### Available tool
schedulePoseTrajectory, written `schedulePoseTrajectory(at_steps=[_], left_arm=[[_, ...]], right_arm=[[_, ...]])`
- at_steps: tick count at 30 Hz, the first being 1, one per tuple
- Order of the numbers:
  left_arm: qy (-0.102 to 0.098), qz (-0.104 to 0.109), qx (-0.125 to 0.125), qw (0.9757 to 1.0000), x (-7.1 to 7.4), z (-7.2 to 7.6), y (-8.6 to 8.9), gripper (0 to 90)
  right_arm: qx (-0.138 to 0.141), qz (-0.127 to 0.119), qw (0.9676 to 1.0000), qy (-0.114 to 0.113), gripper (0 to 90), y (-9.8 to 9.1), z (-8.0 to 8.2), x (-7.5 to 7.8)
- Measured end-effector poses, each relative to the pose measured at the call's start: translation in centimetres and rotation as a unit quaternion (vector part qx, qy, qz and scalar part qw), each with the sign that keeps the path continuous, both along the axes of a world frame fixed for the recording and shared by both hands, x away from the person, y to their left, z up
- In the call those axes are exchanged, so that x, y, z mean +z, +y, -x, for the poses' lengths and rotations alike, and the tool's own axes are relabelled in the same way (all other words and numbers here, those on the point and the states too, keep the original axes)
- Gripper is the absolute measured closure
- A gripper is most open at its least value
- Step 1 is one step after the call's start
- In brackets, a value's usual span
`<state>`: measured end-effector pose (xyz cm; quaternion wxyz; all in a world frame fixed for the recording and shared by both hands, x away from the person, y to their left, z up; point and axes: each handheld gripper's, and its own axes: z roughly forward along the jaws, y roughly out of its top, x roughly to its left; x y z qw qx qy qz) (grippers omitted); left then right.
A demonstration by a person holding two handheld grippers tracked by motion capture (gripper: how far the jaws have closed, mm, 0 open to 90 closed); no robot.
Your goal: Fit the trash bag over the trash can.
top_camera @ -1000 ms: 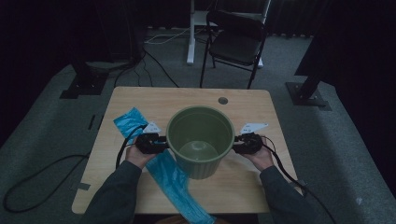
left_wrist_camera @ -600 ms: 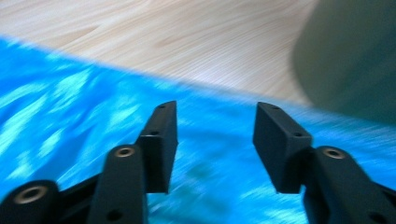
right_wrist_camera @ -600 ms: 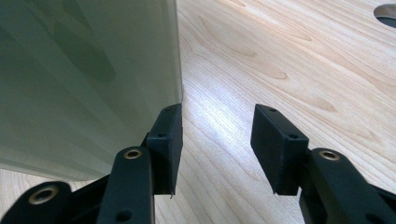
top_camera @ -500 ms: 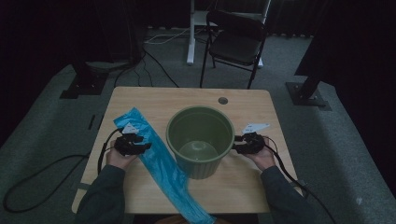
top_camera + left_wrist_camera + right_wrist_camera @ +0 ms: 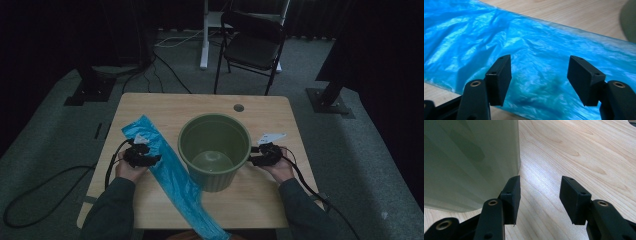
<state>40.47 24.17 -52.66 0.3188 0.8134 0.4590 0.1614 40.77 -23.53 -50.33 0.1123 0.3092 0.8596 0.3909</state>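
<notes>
Left gripper (image 5: 539, 80) over blue bag (image 5: 524, 50)

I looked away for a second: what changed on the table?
The left gripper left the green bucket and moved outward over the blue bag, its jaws just opening, nothing gripped between them. The right gripper stays beside the bucket; bucket and bag haven't moved.

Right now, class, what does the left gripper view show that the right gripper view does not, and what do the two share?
Left gripper view: crinkled blue plastic bag lying under and ahead of the open left gripper. Right gripper view: the green bin wall beside the open right gripper, with nothing between its jaws. Both: the light wooden table, black jaws standing apart, and some of the green bin.
</notes>
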Motion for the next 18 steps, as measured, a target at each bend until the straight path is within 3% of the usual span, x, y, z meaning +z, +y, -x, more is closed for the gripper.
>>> schedulePoseTrajectory(at_steps=[4, 11, 18], left_arm=[[0.004, -0.027, 0.009, 0.9996, -0.61, -0.49, -0.33, 32.9], [0.001, -0.025, 0.017, 0.9996, -0.70, -0.58, -0.52, 32.5], [0.003, -0.016, 0.018, 0.9997, -0.36, -0.59, -0.65, 72.3]], right_arm=[[0.001, 0.001, 1.0000, 0.002, 50.9, 0.02, -0.02, -0.04], [0.001, 0.000, 1.0000, 0.003, 50.9, 0.01, -0.04, -0.06], [0.003, 0.003, 1.0000, 0.005, 51.1, 0.14, 0.00, -0.18]])
